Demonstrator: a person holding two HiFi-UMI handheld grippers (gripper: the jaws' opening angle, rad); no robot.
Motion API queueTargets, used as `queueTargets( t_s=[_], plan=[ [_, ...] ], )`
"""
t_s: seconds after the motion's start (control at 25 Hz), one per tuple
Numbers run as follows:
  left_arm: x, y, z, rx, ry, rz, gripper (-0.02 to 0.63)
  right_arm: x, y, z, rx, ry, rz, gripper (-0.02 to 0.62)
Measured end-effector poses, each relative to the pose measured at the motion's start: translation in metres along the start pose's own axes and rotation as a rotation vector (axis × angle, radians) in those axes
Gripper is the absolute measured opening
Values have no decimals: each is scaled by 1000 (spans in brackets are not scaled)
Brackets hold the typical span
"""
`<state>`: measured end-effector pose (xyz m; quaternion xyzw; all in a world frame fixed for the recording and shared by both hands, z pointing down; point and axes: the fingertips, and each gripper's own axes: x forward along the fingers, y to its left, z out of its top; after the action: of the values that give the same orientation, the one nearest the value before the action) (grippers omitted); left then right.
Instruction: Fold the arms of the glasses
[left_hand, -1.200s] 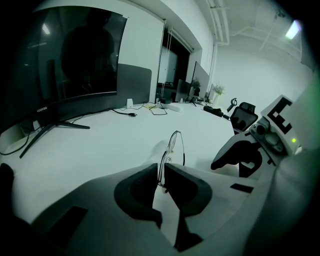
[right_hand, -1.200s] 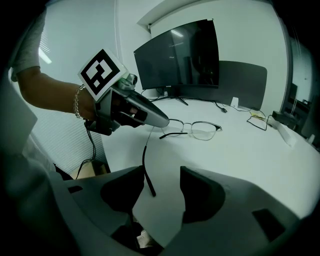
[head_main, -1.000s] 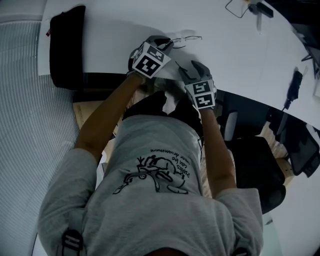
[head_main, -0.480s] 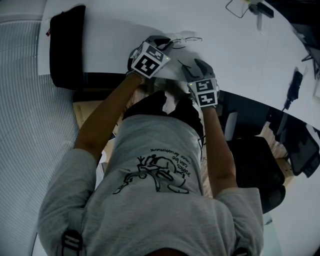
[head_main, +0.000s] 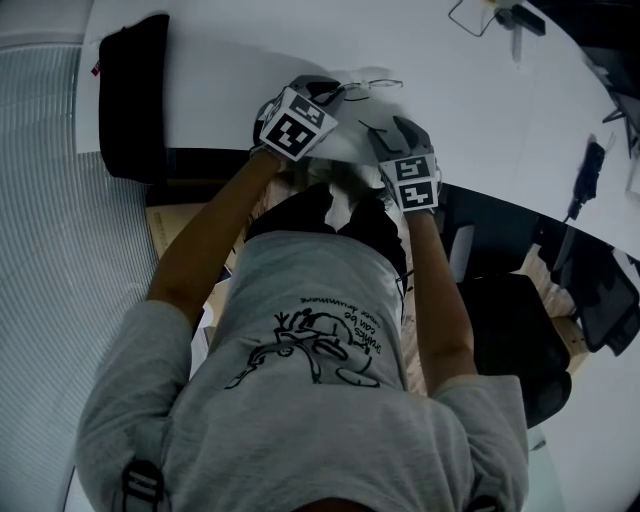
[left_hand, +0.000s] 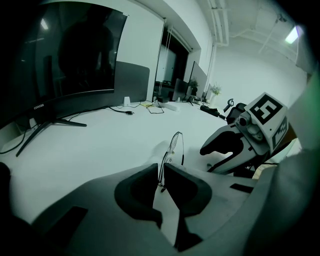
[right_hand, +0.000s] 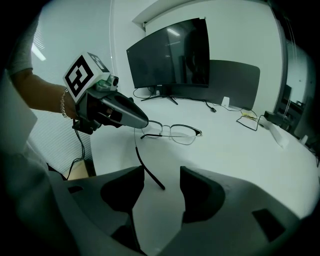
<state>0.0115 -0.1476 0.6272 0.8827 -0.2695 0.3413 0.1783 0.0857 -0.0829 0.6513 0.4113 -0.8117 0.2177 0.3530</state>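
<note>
- Grey right gripper holds its jaws spread; the glasses' black-tipped temple arm reaches down between them.
- Left gripper pinches the thin-rimmed glasses at one frame end, over the white desk.
- Beyond stands a dark monitor.

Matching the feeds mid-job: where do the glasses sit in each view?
Head view: glasses top centre on the white table, at the left gripper's tip.
Left gripper view: lower centre, edge-on, pinched between the jaws.
Right gripper view: centre, lenses facing the camera, one open arm reaching between the right gripper's open jaws.
Shared landmark: the white table; the black monitor shows in both gripper views.
</note>
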Motion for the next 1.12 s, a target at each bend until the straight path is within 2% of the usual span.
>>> queueTargets(
  t_s=[1.12],
  plan=[
    [-7,-12,-10,16,25,-76,40,10,-24,4,25,11,-33,232]
  ],
)
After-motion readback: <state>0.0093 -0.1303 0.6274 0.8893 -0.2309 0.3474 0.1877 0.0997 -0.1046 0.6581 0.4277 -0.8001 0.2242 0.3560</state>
